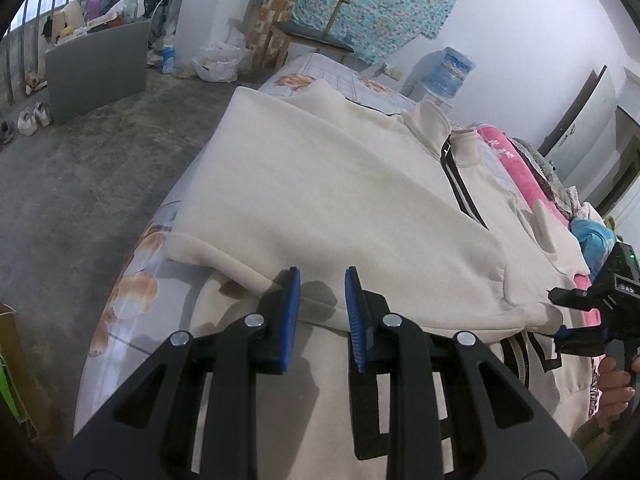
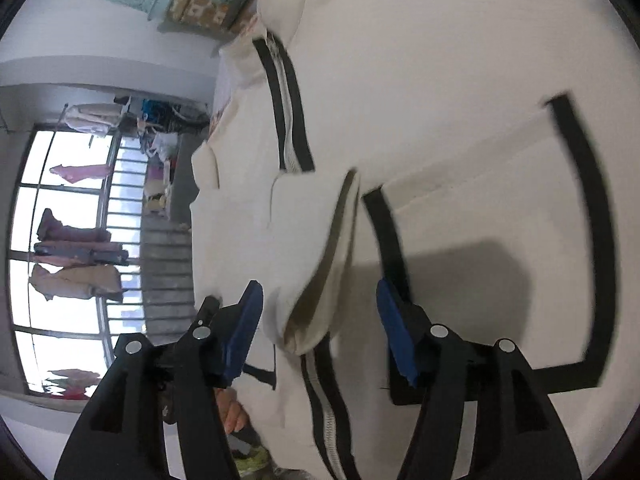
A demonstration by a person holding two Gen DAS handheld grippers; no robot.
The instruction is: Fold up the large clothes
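Note:
A large cream zip-up jacket (image 1: 340, 184) with black trim lies spread on a bed. One sleeve is folded across its front. My left gripper (image 1: 322, 312) is open, its blue pads just above the folded sleeve's edge, holding nothing. My right gripper (image 2: 320, 320) is open over the jacket (image 2: 440, 80), its jaws on either side of the sleeve cuff (image 2: 320, 300) near the black-edged zip (image 2: 288, 108). The right gripper also shows in the left wrist view (image 1: 560, 312), at the jacket's right edge.
The bed has a printed sheet (image 1: 132, 300) and a pink blanket (image 1: 520, 168) by the wall. A grey concrete floor (image 1: 80, 200), a grey board (image 1: 96, 64), shoes, bags and a wooden chair (image 1: 312, 28) lie beyond. A barred window (image 2: 72, 240) with hanging clothes is at left.

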